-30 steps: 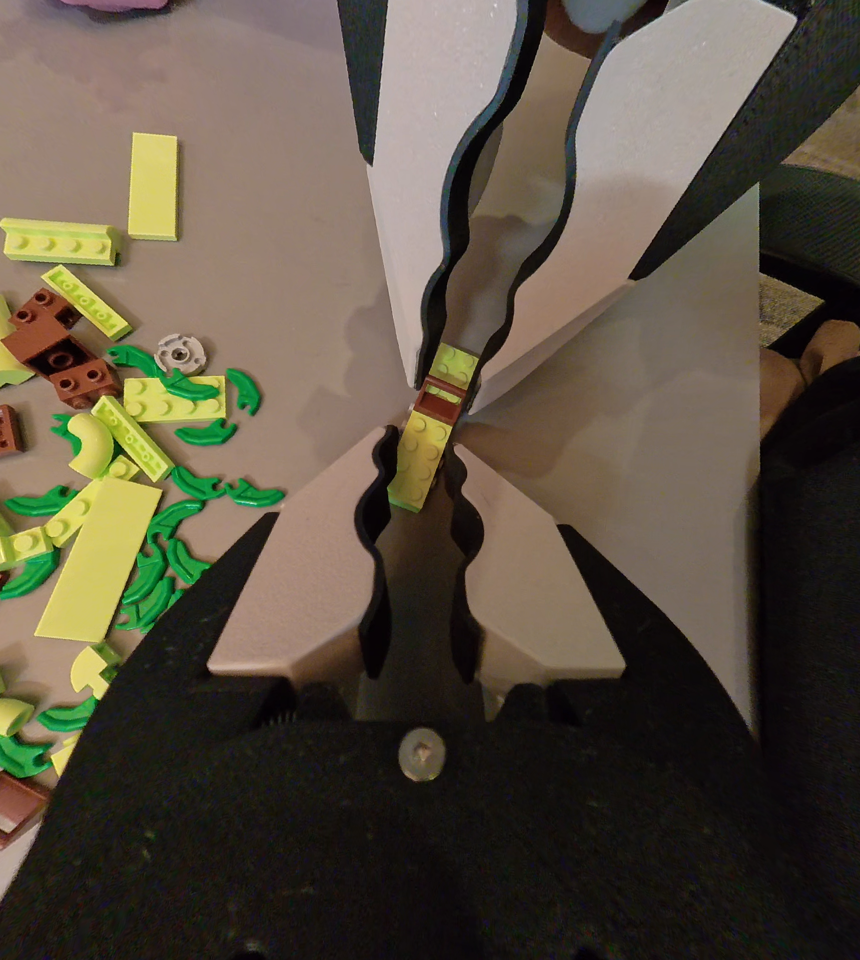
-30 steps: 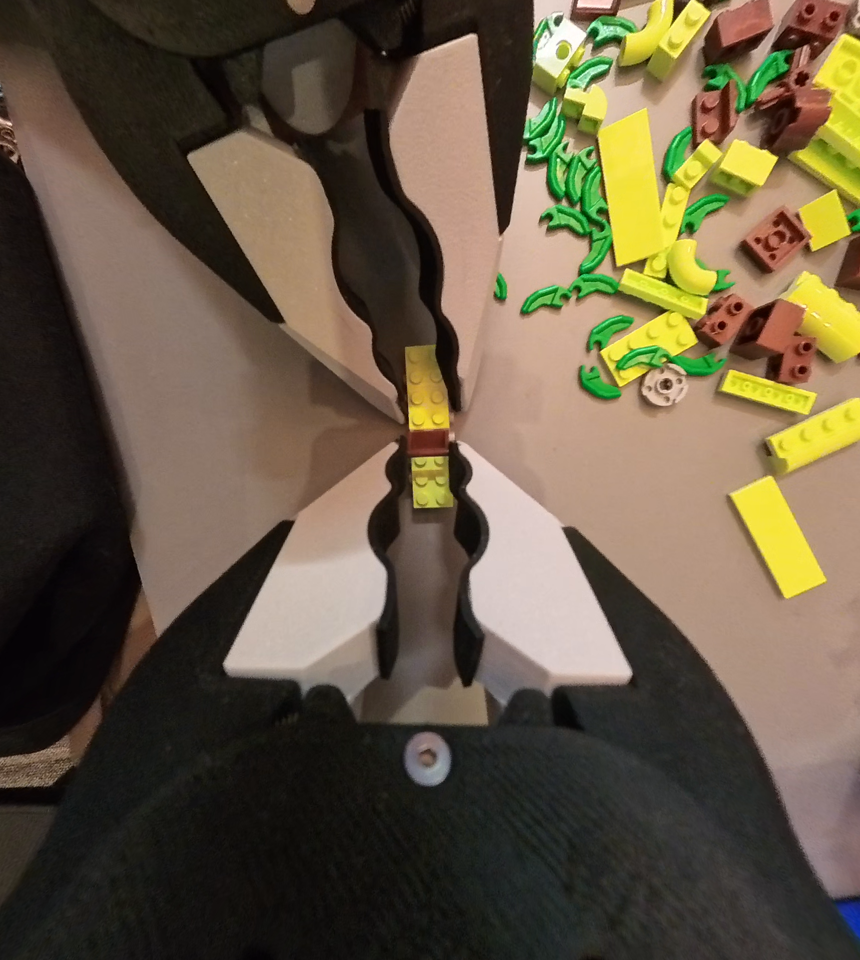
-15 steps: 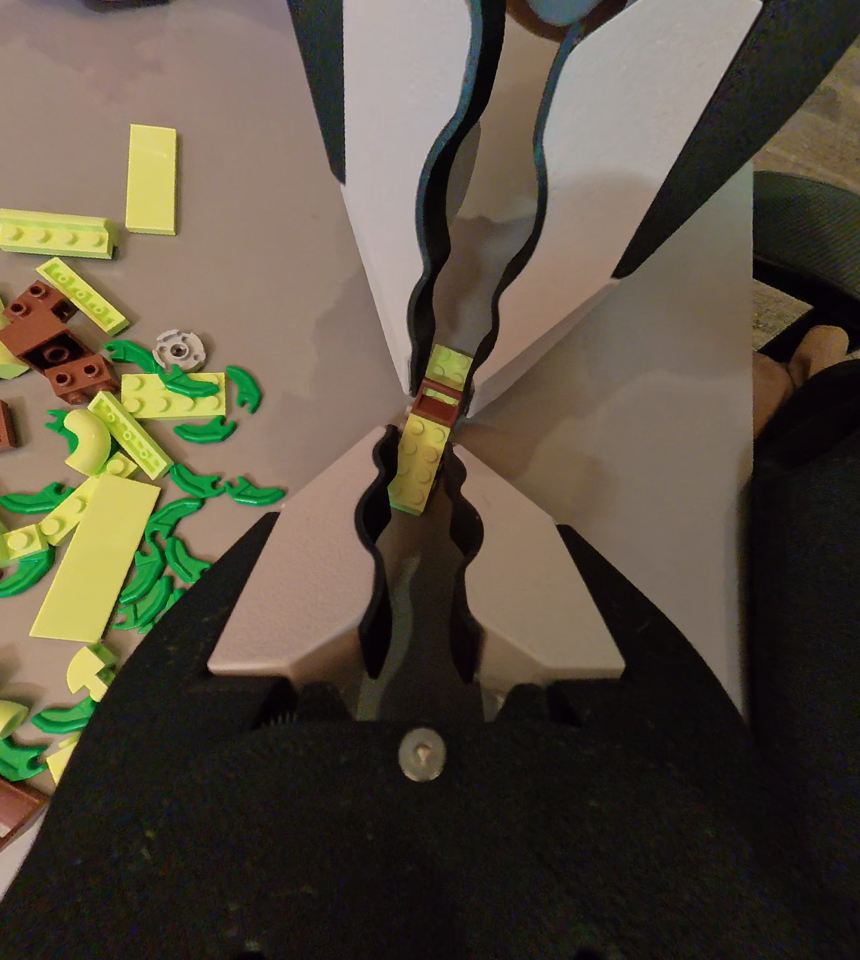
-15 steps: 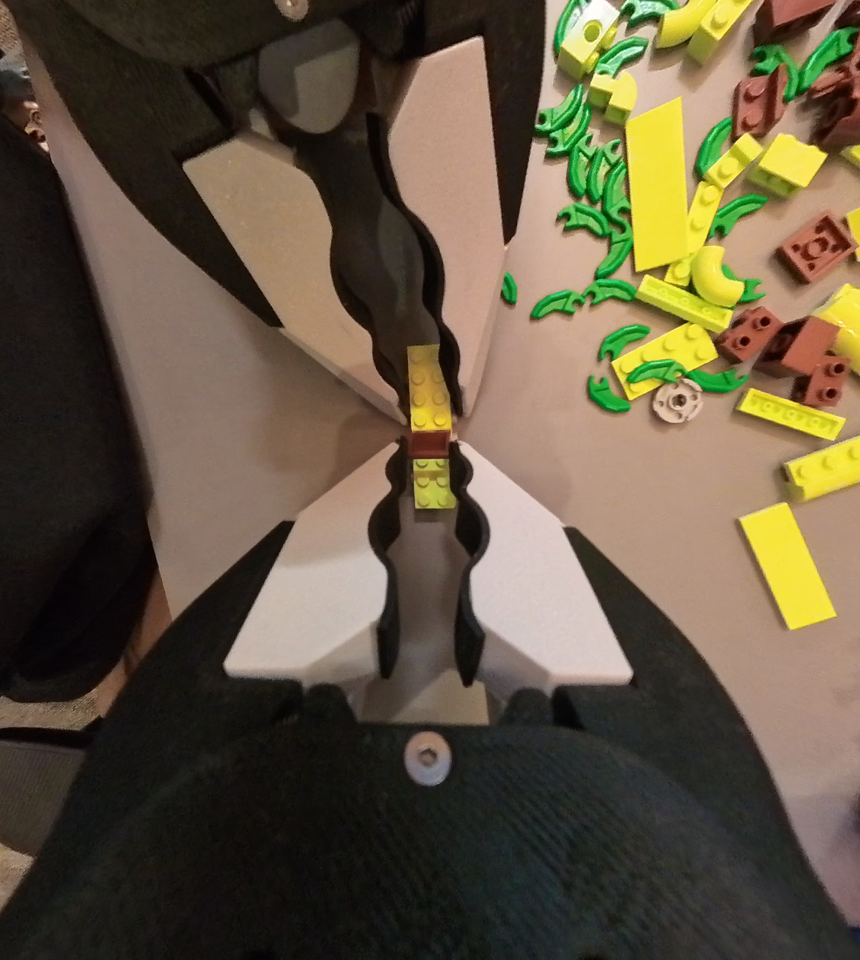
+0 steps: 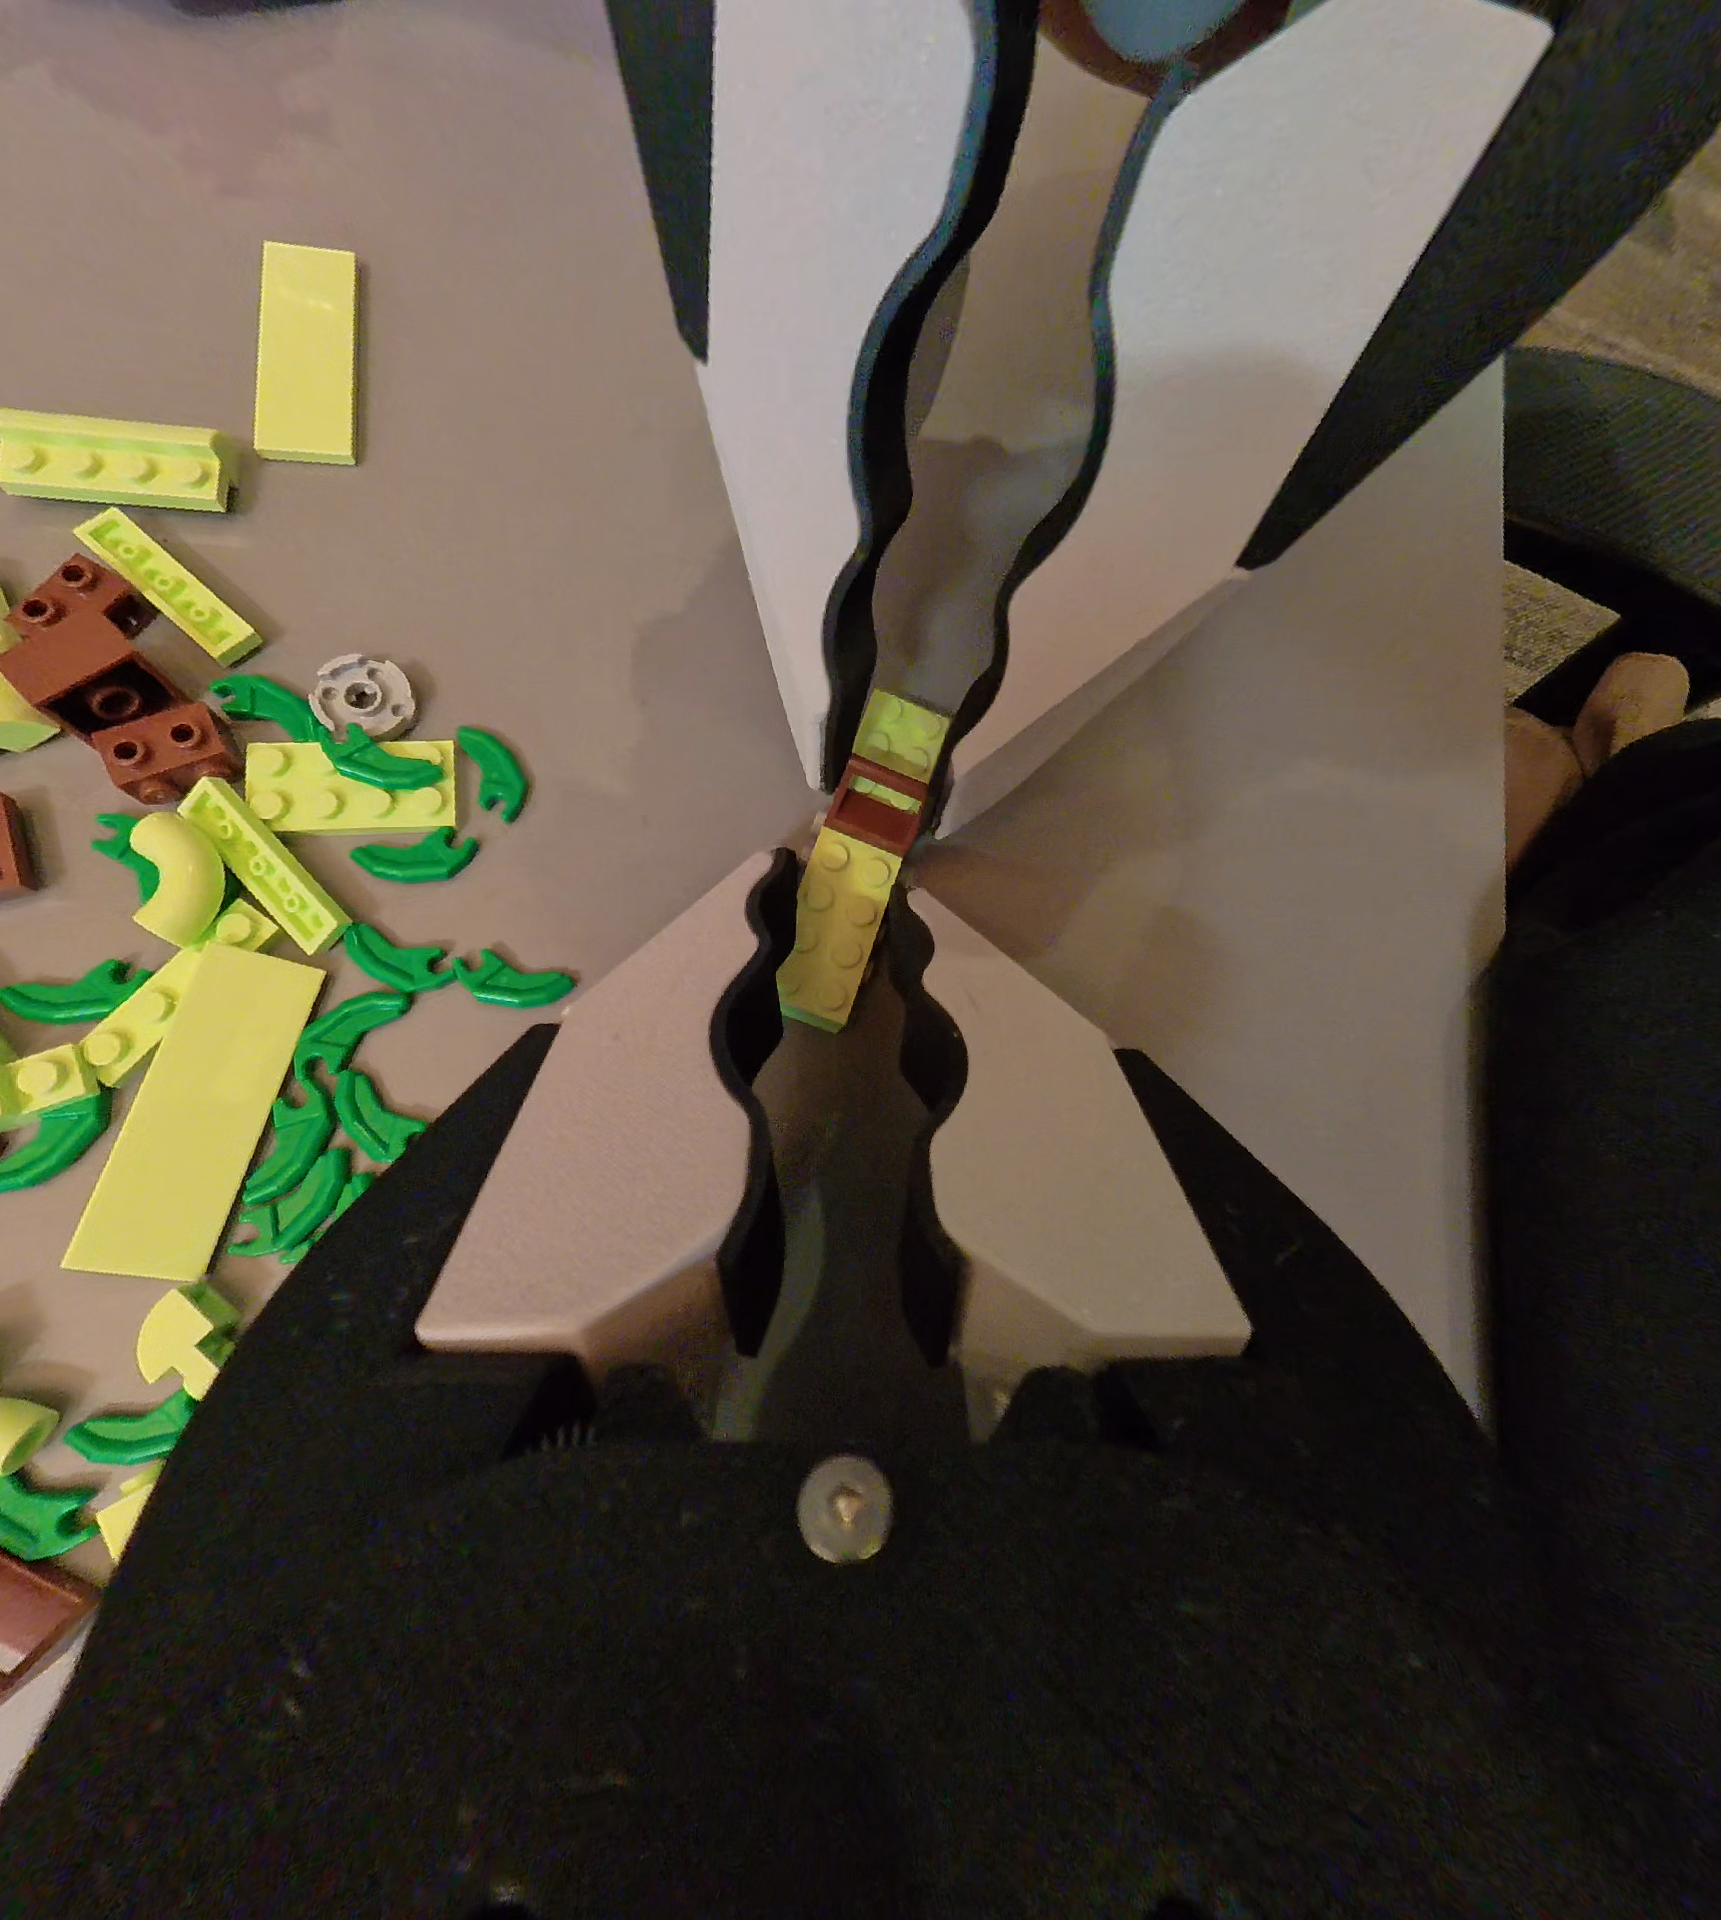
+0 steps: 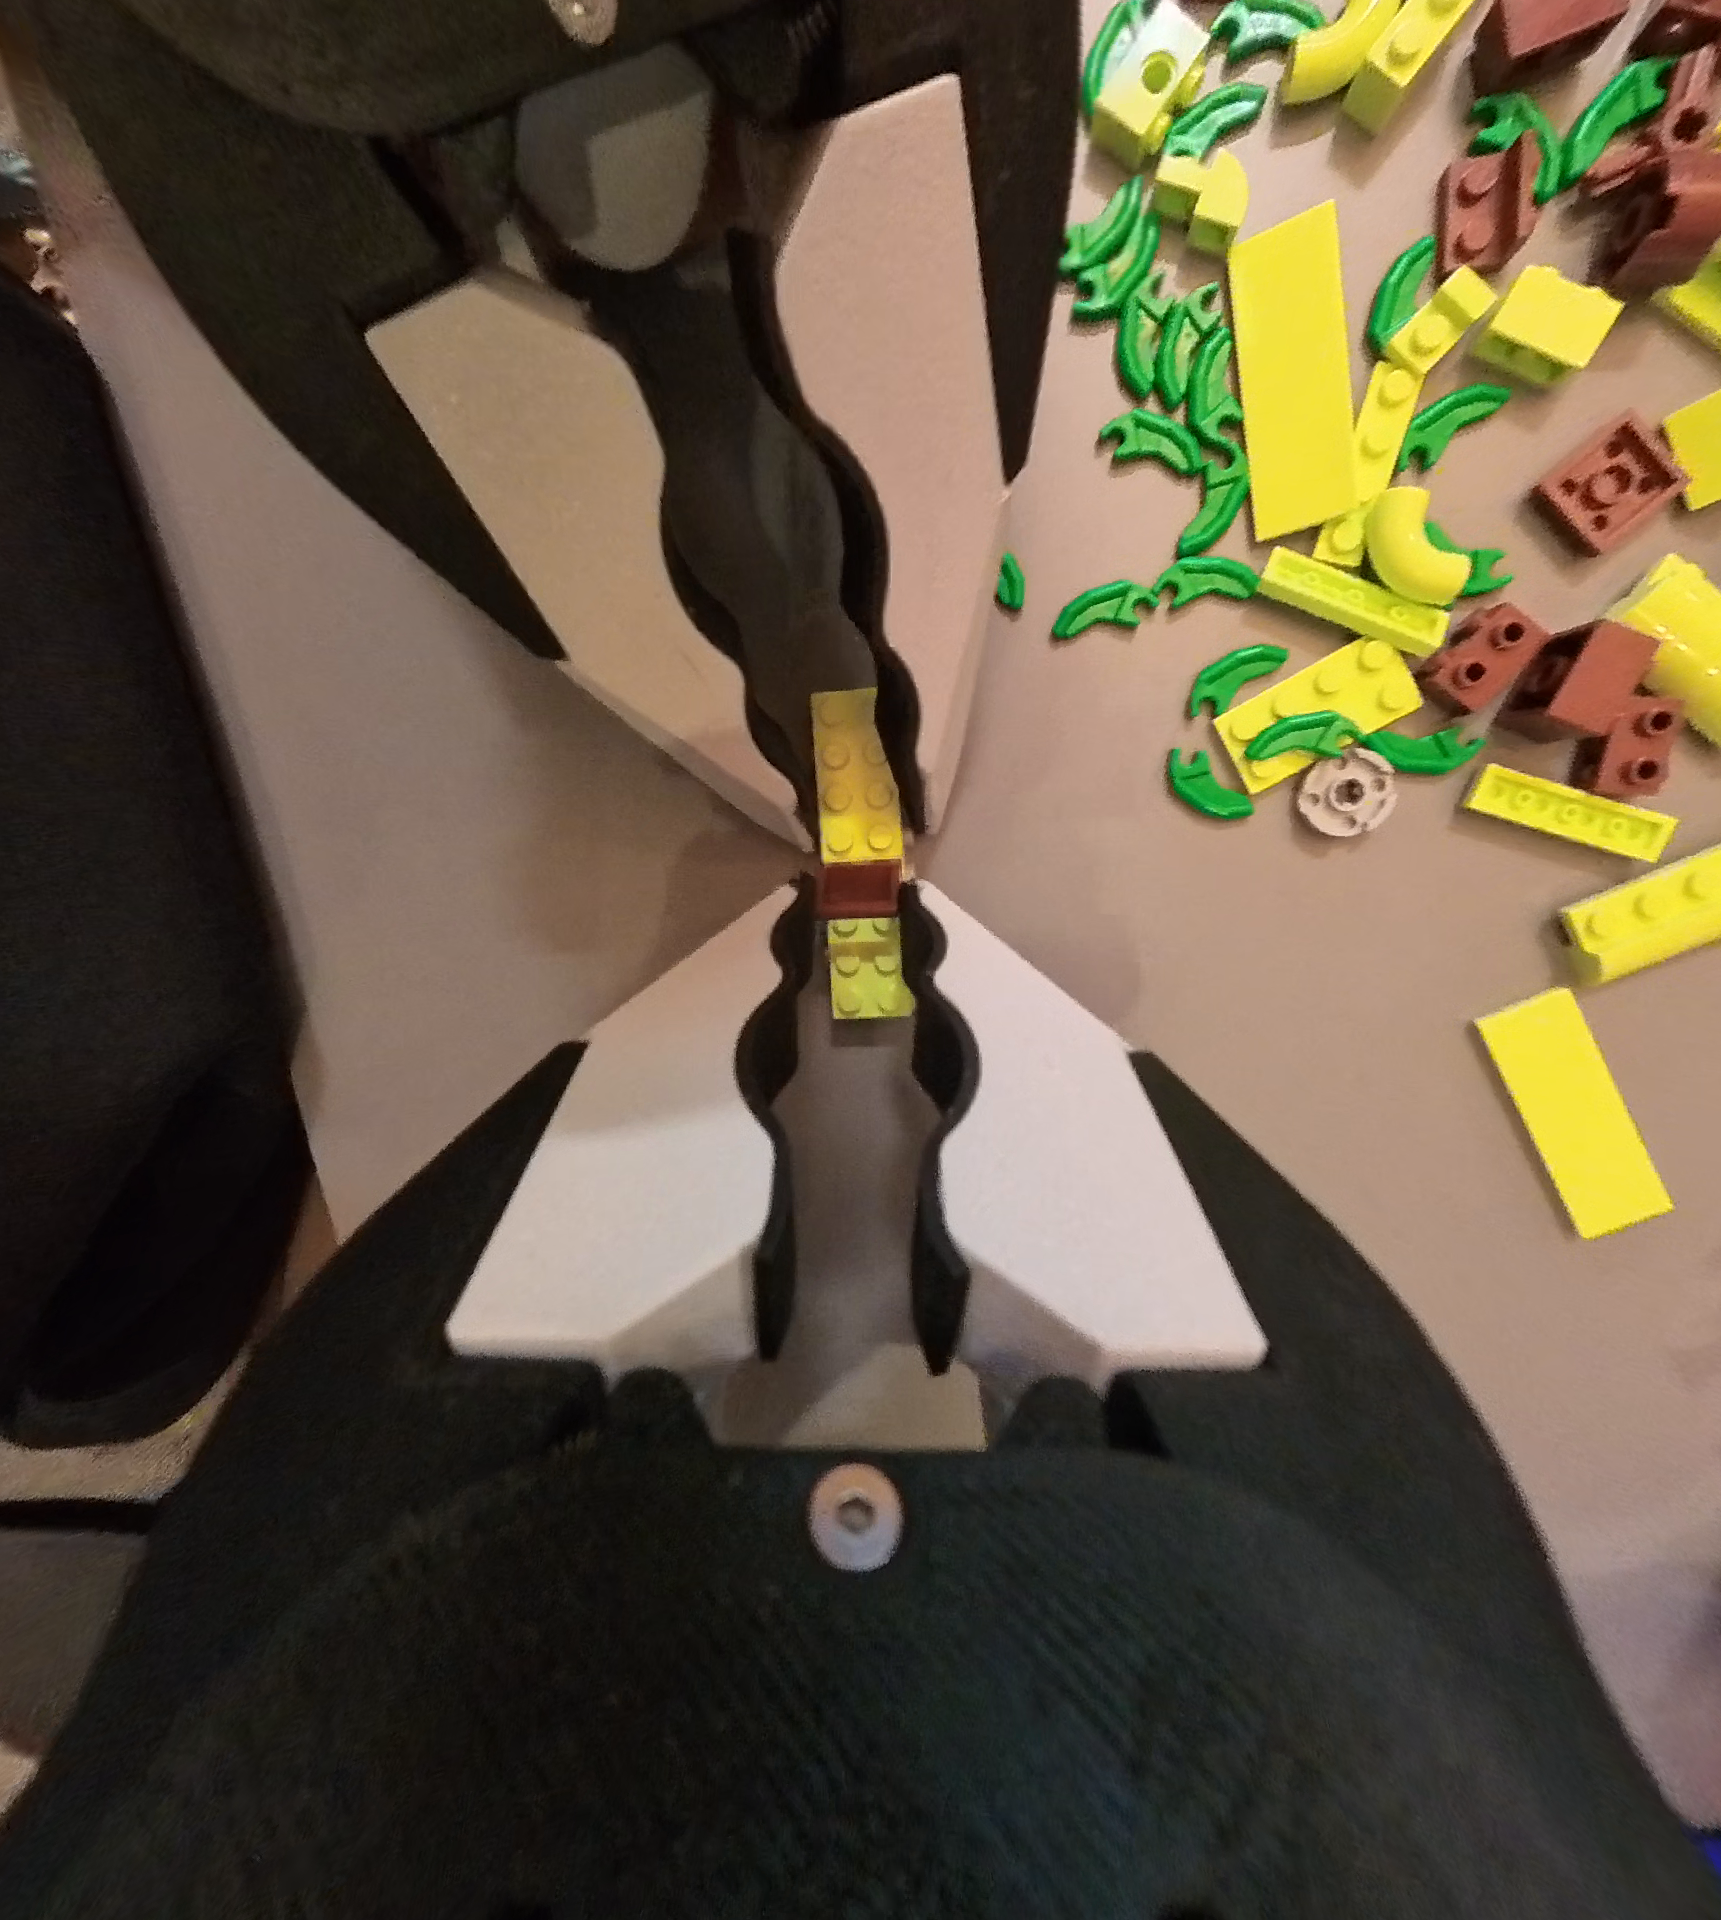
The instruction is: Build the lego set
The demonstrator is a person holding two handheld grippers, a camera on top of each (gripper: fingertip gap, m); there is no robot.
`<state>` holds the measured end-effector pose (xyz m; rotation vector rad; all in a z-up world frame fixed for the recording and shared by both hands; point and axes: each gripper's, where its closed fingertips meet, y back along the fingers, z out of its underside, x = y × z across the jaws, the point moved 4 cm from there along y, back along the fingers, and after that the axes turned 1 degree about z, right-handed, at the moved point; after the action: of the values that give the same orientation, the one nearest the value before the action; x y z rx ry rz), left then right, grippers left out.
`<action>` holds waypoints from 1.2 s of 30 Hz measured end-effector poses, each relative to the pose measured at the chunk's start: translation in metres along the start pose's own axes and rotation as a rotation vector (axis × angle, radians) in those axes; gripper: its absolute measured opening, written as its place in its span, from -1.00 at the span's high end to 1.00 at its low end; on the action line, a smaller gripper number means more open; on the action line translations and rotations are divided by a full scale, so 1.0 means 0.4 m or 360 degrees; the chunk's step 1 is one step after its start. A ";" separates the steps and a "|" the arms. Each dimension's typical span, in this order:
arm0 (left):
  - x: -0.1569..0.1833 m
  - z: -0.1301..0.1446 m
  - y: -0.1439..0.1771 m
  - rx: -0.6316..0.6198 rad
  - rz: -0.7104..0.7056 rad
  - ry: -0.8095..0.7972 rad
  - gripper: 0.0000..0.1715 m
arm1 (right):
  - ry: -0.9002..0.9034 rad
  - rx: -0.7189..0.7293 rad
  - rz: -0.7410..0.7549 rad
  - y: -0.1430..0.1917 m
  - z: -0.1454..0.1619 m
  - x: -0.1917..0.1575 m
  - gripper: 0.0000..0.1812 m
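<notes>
The left gripper (image 5: pixel 840 925) pinches one end of a lime-green studded plastic plate (image 5: pixel 833 935), whose long axis runs toward twelve o'clock. The right gripper (image 6: pixel 861 961), tip to tip at twelve, clamps the other end; a small brown plastic clip piece (image 5: pixel 871 816) straddles the middle between them, above the grey table (image 5: pixel 482 312).

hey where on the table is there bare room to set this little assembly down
Bare table lies between the right gripper and the flat lime tile. In the left view, it is bare beyond the other lime tile. The loose brick pile is crowded.
</notes>
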<state>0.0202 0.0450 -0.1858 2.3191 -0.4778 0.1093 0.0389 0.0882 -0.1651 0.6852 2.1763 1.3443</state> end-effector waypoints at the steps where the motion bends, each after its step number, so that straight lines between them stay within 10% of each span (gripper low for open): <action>1: 0.000 0.000 0.000 0.0000 -0.0001 -0.0002 0.84 | 0.0005 0.0013 0.0029 0.001 0.001 -0.001 0.84; 6: 0.001 0.000 0.000 0.0000 -0.0018 -0.0021 0.84 | -0.0064 0.0141 0.0089 0.018 0.001 -0.003 0.57; 16: 0.001 0.000 0.000 -0.0001 -0.0015 -0.0017 0.84 | -0.0360 0.0341 -0.0104 0.036 0.008 -0.002 1.00; 36: 0.001 0.001 0.000 -0.0001 -0.0012 -0.0014 0.84 | -0.0257 0.0248 -0.0029 0.022 0.010 0.001 1.00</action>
<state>0.0203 0.0445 -0.1859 2.3216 -0.4732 0.0956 0.0424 0.0944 -0.1588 0.8011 2.1660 1.0789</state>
